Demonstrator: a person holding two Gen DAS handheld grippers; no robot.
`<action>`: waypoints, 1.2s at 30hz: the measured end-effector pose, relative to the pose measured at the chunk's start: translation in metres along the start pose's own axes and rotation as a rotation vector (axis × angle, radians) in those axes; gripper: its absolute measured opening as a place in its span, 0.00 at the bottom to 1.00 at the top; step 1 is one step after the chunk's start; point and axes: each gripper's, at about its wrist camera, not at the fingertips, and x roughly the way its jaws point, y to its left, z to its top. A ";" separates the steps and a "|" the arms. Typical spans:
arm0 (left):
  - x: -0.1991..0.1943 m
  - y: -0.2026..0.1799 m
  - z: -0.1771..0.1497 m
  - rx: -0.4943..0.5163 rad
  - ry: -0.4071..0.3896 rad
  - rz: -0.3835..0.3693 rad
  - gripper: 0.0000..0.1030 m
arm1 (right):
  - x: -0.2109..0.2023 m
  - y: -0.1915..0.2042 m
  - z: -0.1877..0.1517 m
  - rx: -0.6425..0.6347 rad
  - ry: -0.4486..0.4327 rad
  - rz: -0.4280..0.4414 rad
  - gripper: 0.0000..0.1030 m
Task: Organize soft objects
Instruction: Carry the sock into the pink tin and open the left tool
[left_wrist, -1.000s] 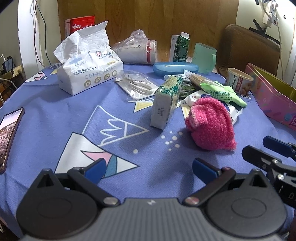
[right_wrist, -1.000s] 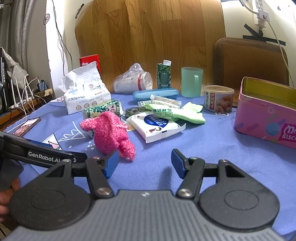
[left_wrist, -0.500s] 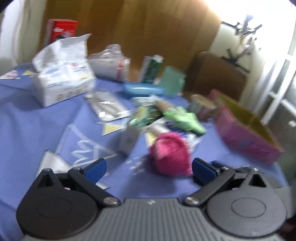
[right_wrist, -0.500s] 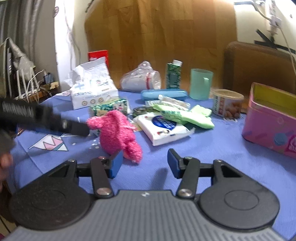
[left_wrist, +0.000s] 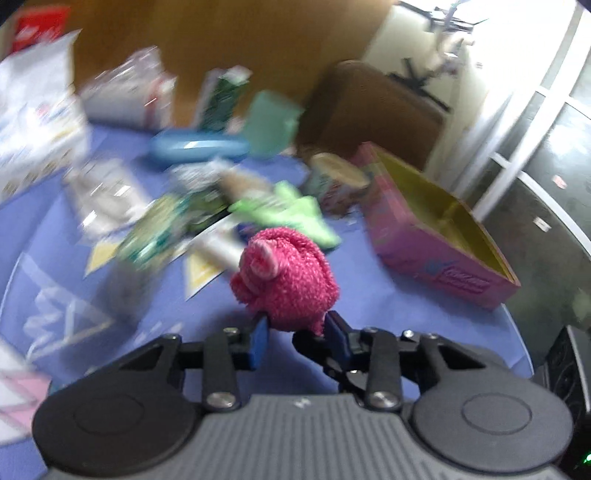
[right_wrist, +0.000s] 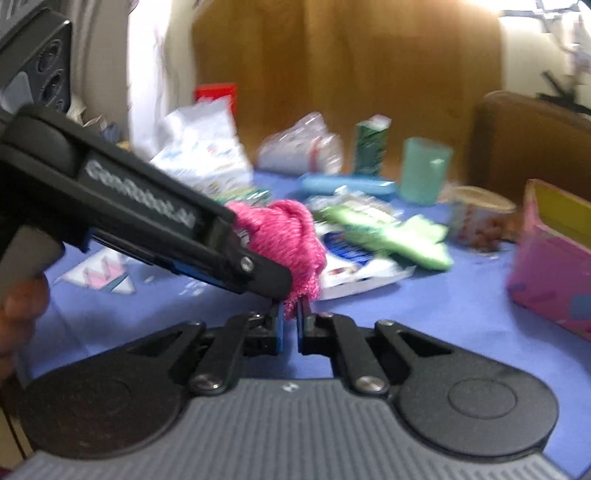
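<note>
A fuzzy pink sock bundle (left_wrist: 286, 275) is gripped from both sides, at or just above the blue tablecloth. My left gripper (left_wrist: 297, 334) is shut on its near end. My right gripper (right_wrist: 290, 321) is shut on its lower tip (right_wrist: 291, 243), and the left gripper's black body (right_wrist: 147, 225) crosses that view from the left. A green glove (left_wrist: 291, 214) lies just behind the bundle on the table, also in the right wrist view (right_wrist: 391, 236). Both views are motion-blurred.
An open pink tin box (left_wrist: 439, 236) stands at the right, also in the right wrist view (right_wrist: 554, 254). Behind lie a tissue pack (right_wrist: 199, 158), blue case (left_wrist: 199, 149), green mug (right_wrist: 424, 175), carton (right_wrist: 371, 147), food cup (right_wrist: 480, 214) and white packets (right_wrist: 354, 266).
Both grippers have closed from open onto the pink sock bundle. The left gripper swung right toward the pink tin and now crosses the right wrist view.
</note>
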 end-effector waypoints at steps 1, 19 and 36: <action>0.004 -0.012 0.006 0.038 -0.005 -0.007 0.32 | -0.005 -0.005 0.001 0.014 -0.021 -0.020 0.09; 0.088 -0.139 0.066 0.292 -0.080 -0.146 0.59 | -0.081 -0.179 0.009 0.331 -0.271 -0.690 0.17; -0.039 0.014 0.017 0.157 -0.289 0.190 0.69 | -0.027 -0.067 0.015 0.182 -0.159 -0.300 0.29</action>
